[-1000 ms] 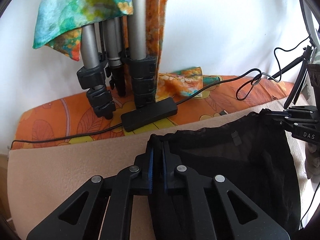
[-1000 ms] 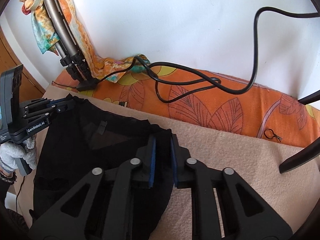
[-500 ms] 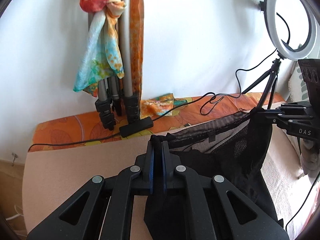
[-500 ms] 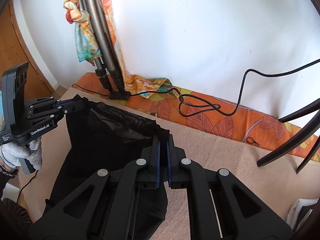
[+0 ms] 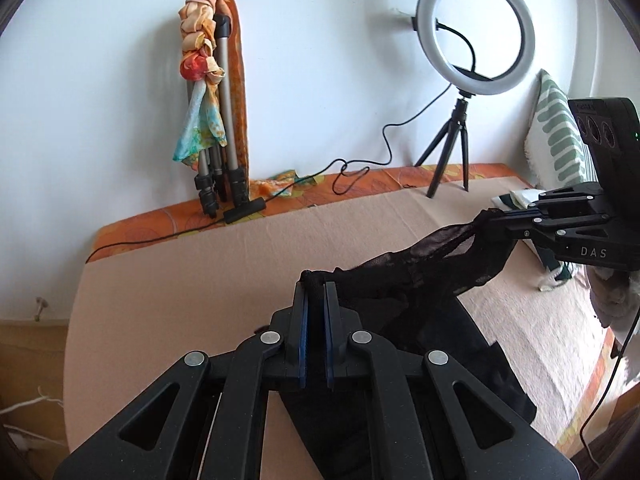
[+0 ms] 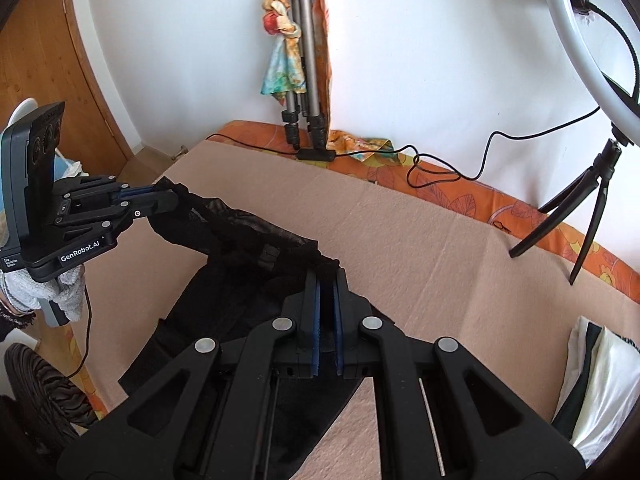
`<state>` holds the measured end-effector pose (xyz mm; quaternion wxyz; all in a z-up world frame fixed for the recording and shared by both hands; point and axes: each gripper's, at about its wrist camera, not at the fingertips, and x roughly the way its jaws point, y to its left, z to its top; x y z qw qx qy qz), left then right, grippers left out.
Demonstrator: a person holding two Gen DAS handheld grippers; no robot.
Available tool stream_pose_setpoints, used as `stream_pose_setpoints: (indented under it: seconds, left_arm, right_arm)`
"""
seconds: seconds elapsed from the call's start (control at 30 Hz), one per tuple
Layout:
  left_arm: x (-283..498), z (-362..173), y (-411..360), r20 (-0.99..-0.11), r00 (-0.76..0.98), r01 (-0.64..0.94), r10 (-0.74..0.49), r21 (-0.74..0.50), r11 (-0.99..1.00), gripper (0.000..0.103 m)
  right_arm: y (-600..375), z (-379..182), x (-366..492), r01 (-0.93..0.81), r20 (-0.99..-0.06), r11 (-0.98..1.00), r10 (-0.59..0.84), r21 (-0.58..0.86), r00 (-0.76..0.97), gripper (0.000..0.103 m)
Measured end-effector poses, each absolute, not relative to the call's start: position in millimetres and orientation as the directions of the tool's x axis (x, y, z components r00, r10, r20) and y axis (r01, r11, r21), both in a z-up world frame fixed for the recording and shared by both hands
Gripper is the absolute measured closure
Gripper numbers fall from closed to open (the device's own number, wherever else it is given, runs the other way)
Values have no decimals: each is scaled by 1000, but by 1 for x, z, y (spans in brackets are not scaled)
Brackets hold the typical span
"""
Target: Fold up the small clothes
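Left wrist view: beige blanket [image 5: 200, 280] over orange sheet [image 5: 140, 226], white wall behind. 1 ring light [image 5: 476, 28] on mini tripod, 1 folded tripod [image 5: 220, 128] w/ scarf. 1 black mesh garment [image 5: 400, 280] — lifted off blanket, stretched btwn 2 grippers. Left gripper [image 5: 314, 284] and right gripper [image 6: 325, 276] each clamped on a top corner.

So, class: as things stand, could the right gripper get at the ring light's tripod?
Probably not yet. The right gripper is shut on the black garment, stretched across to the left gripper. The path over the beige cloth to the ring light's tripod looks free otherwise.
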<state>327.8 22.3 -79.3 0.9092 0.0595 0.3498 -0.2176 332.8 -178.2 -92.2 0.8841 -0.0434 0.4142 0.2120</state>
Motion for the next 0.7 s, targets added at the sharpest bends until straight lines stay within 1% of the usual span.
stream_pose_setpoints:
  seconds: [0.2,0.37,0.57,0.7]
  left_arm:
    - [259,-95,23,-669,642,470,-374,-42,882,98]
    - [224,-113,26,-681,630,486,-374,-31,874,98]
    - [199,-134,29,-690,622,507,-370,-6,862,98]
    - [188,-141,32,-695,612,530,-377,6,848,98]
  right_arm:
    - [-177,-107,262,-401,-733,907,359,128,578,97]
    - [-174,-126,212,-399,-727,909,356,122,587,97]
    - [-181,-155,170,-375,-728,918,344,129,593,97]
    - [-184,-171,156,-372,-740,925,305,79,600,97]
